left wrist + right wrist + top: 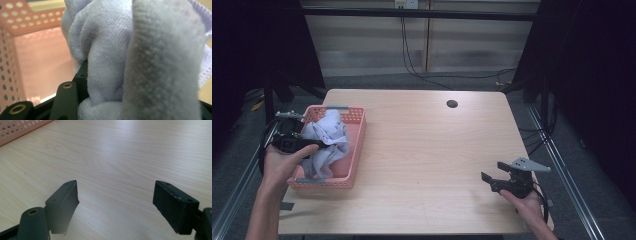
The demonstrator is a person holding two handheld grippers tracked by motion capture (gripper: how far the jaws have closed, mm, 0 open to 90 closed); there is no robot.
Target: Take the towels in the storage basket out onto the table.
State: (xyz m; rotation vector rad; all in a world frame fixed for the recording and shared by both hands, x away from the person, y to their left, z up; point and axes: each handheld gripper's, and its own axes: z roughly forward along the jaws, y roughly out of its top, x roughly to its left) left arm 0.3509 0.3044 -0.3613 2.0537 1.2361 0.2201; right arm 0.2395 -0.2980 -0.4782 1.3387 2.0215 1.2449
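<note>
I am holding the left gripper (314, 146) over the pink perforated plastic basket (354, 150), its jaws closed on a bunch of the pale lilac terry-cloth towel (326, 140); in the left gripper view the towel (140, 57) is bulging between and ahead of the jaws, with the basket wall (10, 50) behind it. I judge the step to be moving the towel at the basket. The right gripper (493, 181) is waiting wide apart and empty, low over the light wooden table (120, 157). The next move calls for a steady grip clear of the basket rim.
</note>
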